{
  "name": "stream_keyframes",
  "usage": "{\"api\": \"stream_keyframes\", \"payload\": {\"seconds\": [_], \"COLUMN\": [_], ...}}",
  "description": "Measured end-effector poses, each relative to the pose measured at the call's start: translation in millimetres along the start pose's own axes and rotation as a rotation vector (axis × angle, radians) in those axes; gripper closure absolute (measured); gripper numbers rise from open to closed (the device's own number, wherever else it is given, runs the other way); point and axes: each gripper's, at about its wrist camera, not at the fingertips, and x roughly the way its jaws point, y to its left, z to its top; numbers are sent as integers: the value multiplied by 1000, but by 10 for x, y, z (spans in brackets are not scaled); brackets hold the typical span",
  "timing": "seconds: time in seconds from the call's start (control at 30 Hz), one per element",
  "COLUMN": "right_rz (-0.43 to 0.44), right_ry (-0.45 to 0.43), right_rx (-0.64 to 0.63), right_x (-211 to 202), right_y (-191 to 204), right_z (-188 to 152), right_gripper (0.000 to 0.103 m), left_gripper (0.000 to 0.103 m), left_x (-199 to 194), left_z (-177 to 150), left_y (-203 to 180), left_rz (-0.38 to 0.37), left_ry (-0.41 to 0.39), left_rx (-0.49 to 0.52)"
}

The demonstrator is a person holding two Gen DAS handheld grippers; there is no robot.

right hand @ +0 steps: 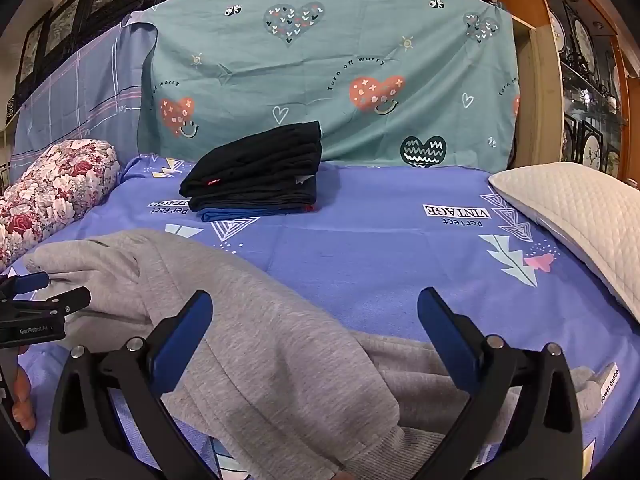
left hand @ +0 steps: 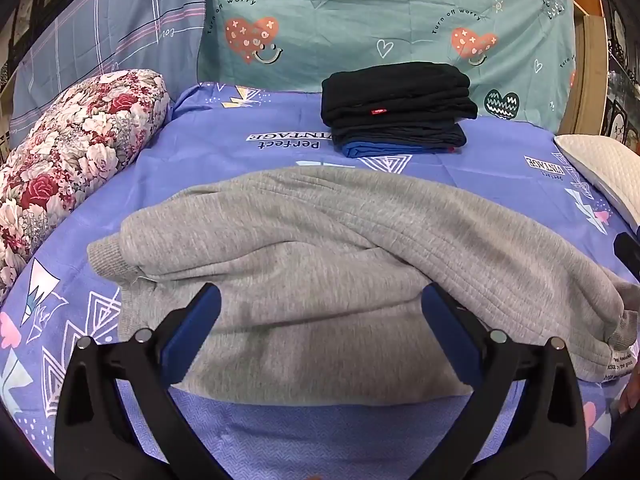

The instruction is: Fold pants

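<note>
Grey pants (left hand: 320, 248) | rumpled, part-folded on bed | L+R fingers wide, empty

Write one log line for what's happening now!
left gripper: open, empty | right gripper: open, empty | grey sweatpants: partly folded on bed | folded clothes stack: behind

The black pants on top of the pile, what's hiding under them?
Under the black pants lie more folded dark clothes, then a blue piece at the bottom. Only their edges show; the rest is covered.
</note>
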Motion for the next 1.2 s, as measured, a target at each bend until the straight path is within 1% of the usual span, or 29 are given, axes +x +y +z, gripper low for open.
{"api": "stream_keyframes", "payload": {"seconds": [1.2], "right_rz": [1], "right_ry": [-2], "right_rx": [1], "right_x": [-14], "right_y": [9], "right_z": [0], "right_gripper": [1], "left_gripper": [2], "left_x": [-4], "left_z": [7], "left_y": [10], "left_rz": [-2], "left_ry": [-4], "left_rx": [-3]}}
